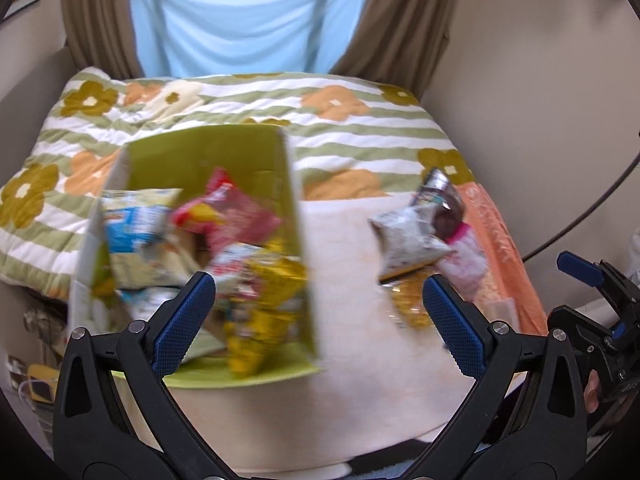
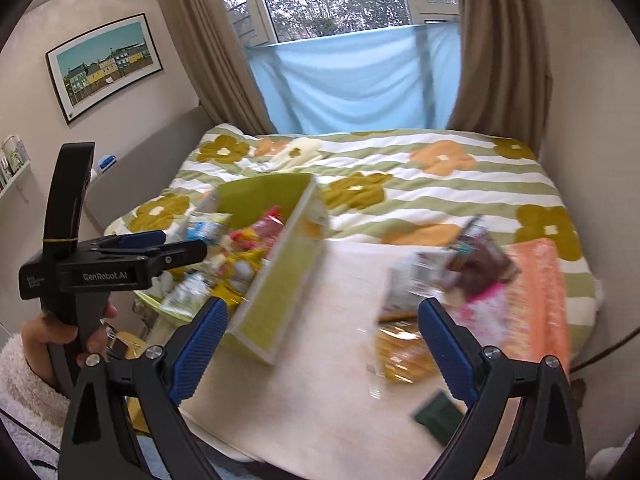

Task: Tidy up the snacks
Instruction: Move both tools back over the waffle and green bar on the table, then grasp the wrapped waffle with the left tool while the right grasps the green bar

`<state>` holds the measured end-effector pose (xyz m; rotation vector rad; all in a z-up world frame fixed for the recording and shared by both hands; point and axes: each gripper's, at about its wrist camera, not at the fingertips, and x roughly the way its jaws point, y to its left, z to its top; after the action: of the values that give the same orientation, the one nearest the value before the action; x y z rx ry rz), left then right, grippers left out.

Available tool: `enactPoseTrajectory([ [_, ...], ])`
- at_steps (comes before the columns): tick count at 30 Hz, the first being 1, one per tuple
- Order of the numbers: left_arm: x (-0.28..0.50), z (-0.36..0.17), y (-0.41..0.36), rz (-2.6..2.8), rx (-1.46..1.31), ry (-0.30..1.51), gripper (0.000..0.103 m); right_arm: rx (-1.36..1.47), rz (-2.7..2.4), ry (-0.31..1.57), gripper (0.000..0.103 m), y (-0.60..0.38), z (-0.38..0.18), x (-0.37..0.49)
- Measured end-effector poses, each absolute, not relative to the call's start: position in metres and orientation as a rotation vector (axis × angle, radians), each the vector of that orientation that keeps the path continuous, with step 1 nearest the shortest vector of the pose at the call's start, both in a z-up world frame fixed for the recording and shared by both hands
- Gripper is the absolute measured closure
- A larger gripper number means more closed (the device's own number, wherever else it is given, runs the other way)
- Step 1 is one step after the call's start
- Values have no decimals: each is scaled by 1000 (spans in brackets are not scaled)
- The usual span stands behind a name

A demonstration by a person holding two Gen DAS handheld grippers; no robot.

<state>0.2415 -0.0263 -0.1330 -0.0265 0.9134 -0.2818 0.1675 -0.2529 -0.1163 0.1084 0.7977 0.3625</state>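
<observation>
Two grippers, left and right, jaws apart; one green box.

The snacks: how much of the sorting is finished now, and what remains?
Done: several packets lie in the green box. In hand: nothing; the left gripper and right gripper both have open, empty jaws. Left: the loose packets on the cream blanket beside the box.

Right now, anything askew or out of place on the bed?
Yes. The green box looks tilted rather than flat, with snack packets heaped in it and poking over its near edge. A loose pile of packets still lies outside it on the cream cloth. Nothing looks torn, though blur limits detail.
</observation>
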Motion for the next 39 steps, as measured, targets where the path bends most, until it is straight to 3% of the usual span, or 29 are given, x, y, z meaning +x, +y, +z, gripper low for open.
enactPoseTrajectory([
  [11,233,-192,-147,-412,119,1028,0,1,335,907,8,-343,-155,153],
  [21,248,-259,-210,-646,400,1115,0,-66,395,1036,8,-351,-224,151],
  [39,297,-330,-247,-714,540,1192,1,-220,484,1193,15,-326,-303,170],
])
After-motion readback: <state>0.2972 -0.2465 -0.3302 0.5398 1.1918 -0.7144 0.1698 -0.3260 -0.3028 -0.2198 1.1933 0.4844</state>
